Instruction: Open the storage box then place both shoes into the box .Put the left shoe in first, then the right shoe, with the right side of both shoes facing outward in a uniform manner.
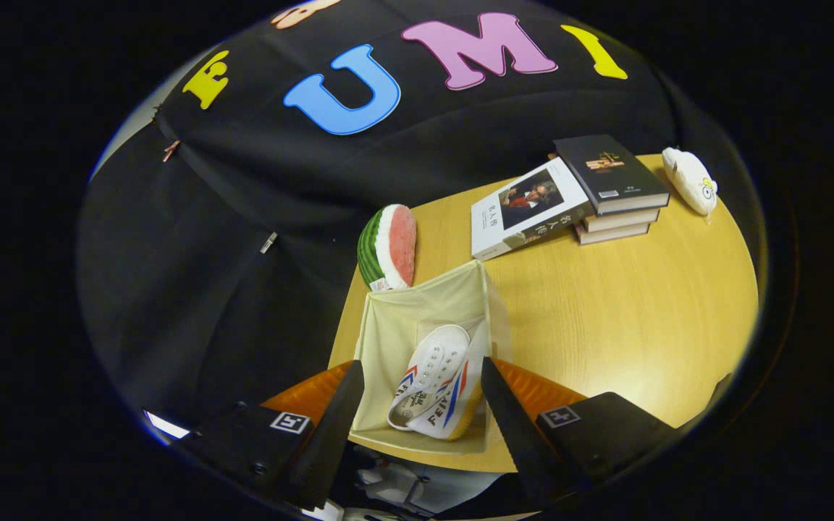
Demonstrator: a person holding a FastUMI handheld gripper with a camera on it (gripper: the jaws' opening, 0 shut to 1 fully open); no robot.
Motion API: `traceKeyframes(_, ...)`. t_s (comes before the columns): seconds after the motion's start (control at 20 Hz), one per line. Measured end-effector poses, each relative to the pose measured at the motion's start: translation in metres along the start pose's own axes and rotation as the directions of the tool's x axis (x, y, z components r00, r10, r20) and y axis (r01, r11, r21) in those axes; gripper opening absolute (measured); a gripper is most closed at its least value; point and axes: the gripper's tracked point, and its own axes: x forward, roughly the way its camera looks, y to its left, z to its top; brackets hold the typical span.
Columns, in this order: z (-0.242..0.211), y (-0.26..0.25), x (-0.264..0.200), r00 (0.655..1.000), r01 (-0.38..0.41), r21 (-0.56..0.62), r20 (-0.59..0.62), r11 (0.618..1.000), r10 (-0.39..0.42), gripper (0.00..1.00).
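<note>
Storage box (417, 318) is open — a pale fabric bin w/ soft walls, sitting at the near corner of the wooden table (627, 311), top fully clear. Both shoes (435, 394) look to be inside already: white canvas sneakers w/ red and blue side stripes, packed tight against each other toward the box's right wall, leaning at a tilt rather than flat. One shows its laces and tongue, the other mostly its striped side and pale sole edge. Can't tell for sure which is left vs right, or whether the right sides face outward uniformly — angle's too steep.

Gripper (417, 398) hangs above the box, fingers spread wide and holding nothing; the shoes sit between them in view but well below, no contact visible.

Judgement: task is essentially at its end — box opened, both shoes in. What's left, if anything, is checking orientation and maybe nudging the pair straight.

Other stuff on the table, none involved: a watermelon-slice plush (388, 247) just beyond the box's far rim, a stack of books (609, 192) farther back, a small white plush toy (691, 179) near the far edge.
</note>
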Motion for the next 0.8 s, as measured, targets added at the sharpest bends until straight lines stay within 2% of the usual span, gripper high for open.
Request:
traceKeyframes(0.2,0.024,-0.034,-0.032,0.993,0.047,-0.089,0.112,0.995,-0.037,0.99)
traceKeyframes(0.45,0.071,-0.092,-0.074,0.952,0.152,-0.203,0.292,0.967,-0.088,0.99)
traceKeyframes(0.6,0.109,-0.127,-0.107,0.894,0.235,-0.258,0.436,0.937,-0.104,0.99)
traceKeyframes(0.8,0.164,-0.165,-0.171,0.775,0.344,-0.268,0.622,0.900,-0.112,0.98)
